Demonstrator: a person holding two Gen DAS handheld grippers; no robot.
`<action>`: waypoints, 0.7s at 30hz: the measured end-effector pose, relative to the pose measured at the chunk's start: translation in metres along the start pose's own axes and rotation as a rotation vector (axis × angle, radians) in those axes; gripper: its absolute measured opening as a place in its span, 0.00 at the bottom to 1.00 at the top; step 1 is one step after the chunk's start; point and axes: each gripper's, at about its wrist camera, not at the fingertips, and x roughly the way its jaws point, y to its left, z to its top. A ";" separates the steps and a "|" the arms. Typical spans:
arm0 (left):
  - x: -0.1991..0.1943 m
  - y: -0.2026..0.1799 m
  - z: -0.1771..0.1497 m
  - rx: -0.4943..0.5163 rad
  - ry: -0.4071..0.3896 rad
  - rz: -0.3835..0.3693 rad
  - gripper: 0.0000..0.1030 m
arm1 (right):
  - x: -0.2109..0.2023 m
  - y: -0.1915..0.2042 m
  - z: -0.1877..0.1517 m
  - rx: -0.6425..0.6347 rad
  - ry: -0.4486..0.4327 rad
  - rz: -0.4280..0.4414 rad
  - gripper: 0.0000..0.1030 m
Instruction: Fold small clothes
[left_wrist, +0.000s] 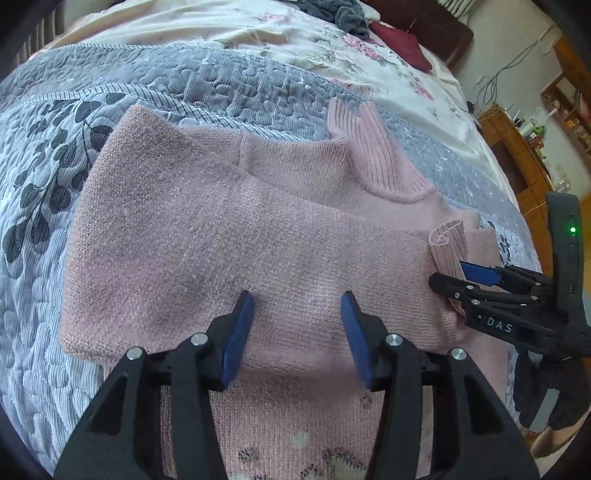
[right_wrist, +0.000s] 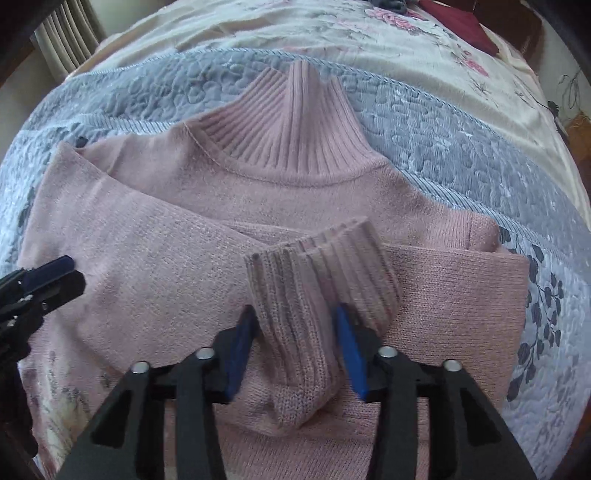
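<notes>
Pink ribbed cuff (right_wrist: 317, 280) between right gripper (right_wrist: 295, 321) pads (unclamped).

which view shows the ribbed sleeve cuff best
The right wrist view: the ribbed pink knit sleeve cuff fills the centre, lying between the open fingers of the right gripper. In the left wrist view the cuff is small at the right edge, seen edge-on beside that gripper.

A dusty pink knit sweater (right_wrist: 207, 258) with a ribbed collar lies ahead of the black left gripper (left_wrist: 297, 332), whose finger pads (left_wrist: 236, 336) are blue. Beneath it, a grey-blue quilt (left_wrist: 229, 88) carries dark leaf prints; beyond, a cream sheet (left_wrist: 295, 40) shows pink flowers.
</notes>
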 end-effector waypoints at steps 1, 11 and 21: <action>0.000 0.000 0.000 0.003 0.002 0.001 0.48 | -0.001 -0.004 -0.002 0.004 -0.011 0.000 0.20; 0.003 0.003 -0.001 -0.003 -0.002 0.003 0.48 | -0.040 -0.095 -0.056 0.295 -0.075 0.302 0.11; -0.001 -0.005 0.001 0.021 0.003 0.038 0.50 | -0.016 -0.156 -0.084 0.509 -0.047 0.549 0.48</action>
